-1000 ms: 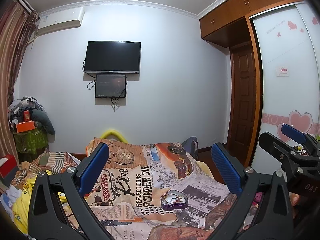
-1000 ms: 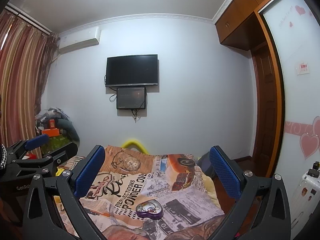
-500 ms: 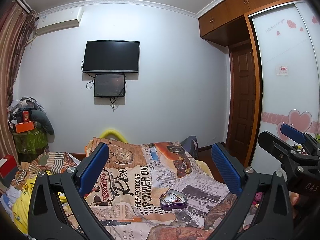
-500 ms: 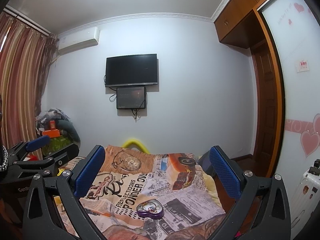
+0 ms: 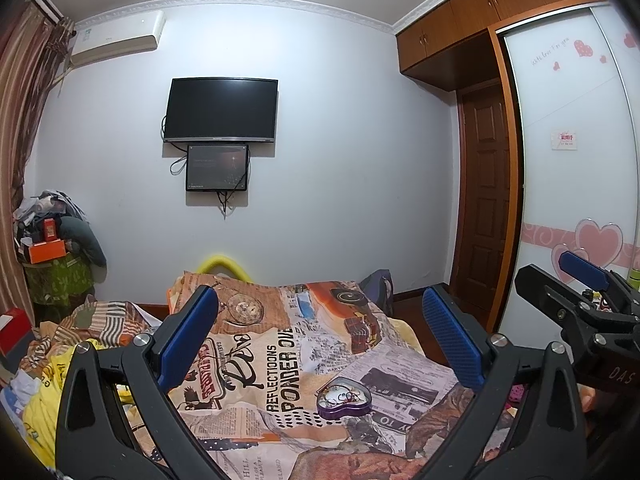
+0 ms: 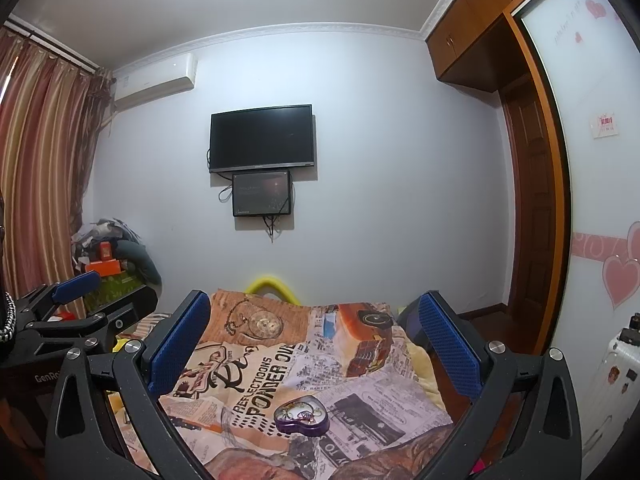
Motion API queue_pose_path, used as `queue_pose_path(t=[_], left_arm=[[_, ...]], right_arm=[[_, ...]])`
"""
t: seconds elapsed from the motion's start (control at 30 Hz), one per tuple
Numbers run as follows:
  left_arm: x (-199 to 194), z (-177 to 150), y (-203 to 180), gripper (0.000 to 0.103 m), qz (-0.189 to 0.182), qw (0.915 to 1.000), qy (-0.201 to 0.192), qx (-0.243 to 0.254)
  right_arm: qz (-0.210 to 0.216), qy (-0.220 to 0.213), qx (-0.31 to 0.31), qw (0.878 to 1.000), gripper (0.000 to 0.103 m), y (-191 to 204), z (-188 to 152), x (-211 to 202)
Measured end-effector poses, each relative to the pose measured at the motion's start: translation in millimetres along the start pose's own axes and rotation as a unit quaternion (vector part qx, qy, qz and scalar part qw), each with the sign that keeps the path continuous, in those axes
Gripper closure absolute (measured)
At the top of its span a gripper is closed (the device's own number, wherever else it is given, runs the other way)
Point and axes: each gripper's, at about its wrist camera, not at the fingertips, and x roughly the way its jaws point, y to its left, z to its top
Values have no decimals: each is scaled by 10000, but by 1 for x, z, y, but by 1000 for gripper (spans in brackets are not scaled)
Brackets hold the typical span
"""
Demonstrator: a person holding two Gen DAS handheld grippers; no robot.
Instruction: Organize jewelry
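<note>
A purple heart-shaped jewelry box with tangled chains inside lies open on the newspaper-print bedspread. My left gripper hovers above and in front of it, open, nothing between its blue pads. In the right wrist view the same heart box sits low between the wide-apart fingers of my right gripper, which is open and holds nothing. The right gripper shows at the right edge of the left view, and the left gripper at the left edge of the right view.
A pile of clothes and an orange box stand at the left wall. Crumpled striped and yellow bedding lies left of the spread. A TV hangs on the far wall, a wardrobe with heart decals stands right, and a white suitcase is beside it.
Both views have shifted slightly, with the heart box sitting a little lower and nearer in each. Both grippers stay open and empty.
</note>
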Motion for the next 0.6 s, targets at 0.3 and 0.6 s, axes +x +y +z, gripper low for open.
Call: queue_pose_path(t=[0.3,0.6], left_arm=[[2,-1,0,0,-80,9999,69,-10],[2,-2,-2,0,-121,9999,93,1]], right_arm=[[-15,39,45,10000,0,-2,1,2],[-61,121,83,9999,0,-4,0,4]])
